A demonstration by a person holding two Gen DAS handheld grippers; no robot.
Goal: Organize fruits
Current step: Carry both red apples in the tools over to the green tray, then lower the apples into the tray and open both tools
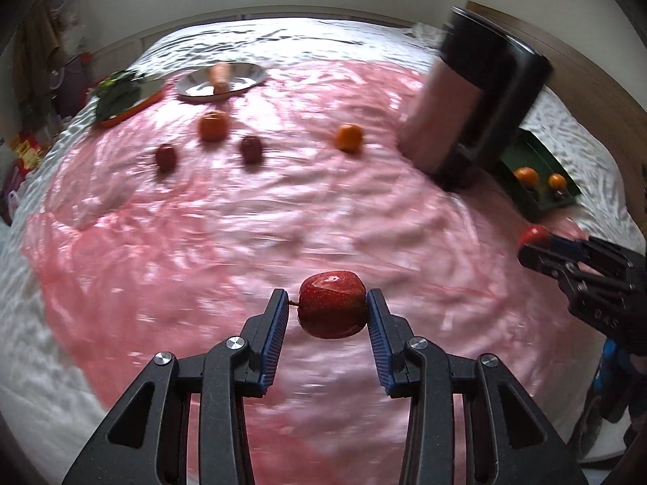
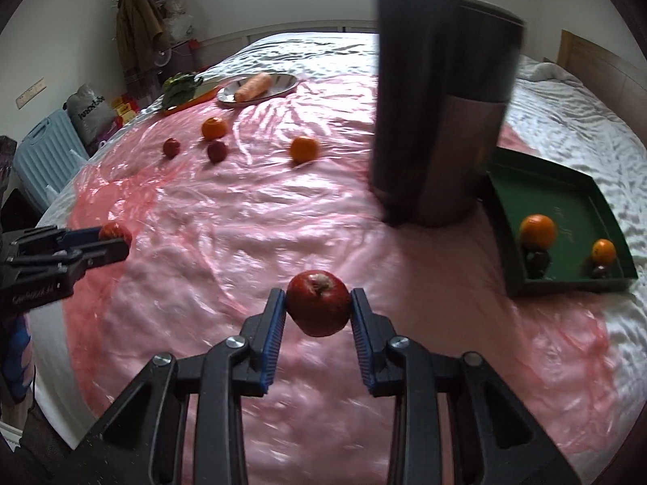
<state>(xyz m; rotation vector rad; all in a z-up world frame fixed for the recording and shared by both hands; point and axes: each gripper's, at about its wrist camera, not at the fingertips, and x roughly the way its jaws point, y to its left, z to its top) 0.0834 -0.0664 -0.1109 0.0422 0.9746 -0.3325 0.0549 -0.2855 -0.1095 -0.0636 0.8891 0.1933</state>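
Observation:
My left gripper [image 1: 328, 310] is shut on a red apple [image 1: 331, 309] and holds it above the pink sheet. My right gripper [image 2: 318, 304] is shut on a second red apple [image 2: 318, 303]. Each gripper shows in the other's view, the right gripper [image 1: 538, 242] at the right, the left gripper [image 2: 115, 238] at the left. Two oranges [image 2: 214, 128] [image 2: 304, 149] and two small dark red fruits [image 2: 171, 147] [image 2: 217, 151] lie on the sheet beyond. A green tray [image 2: 566, 283] at right holds two oranges [image 2: 538, 231] [image 2: 603, 251] and two dark fruits [image 2: 537, 262].
A tall dark cylindrical container [image 2: 440, 113] stands beside the tray. A metal plate [image 2: 283, 81] with a carrot [image 2: 252, 87] and an orange-rimmed plate with leafy greens [image 2: 180, 89] sit at the far side. The bed's edges drop off to the left, where luggage [image 2: 44, 157] stands.

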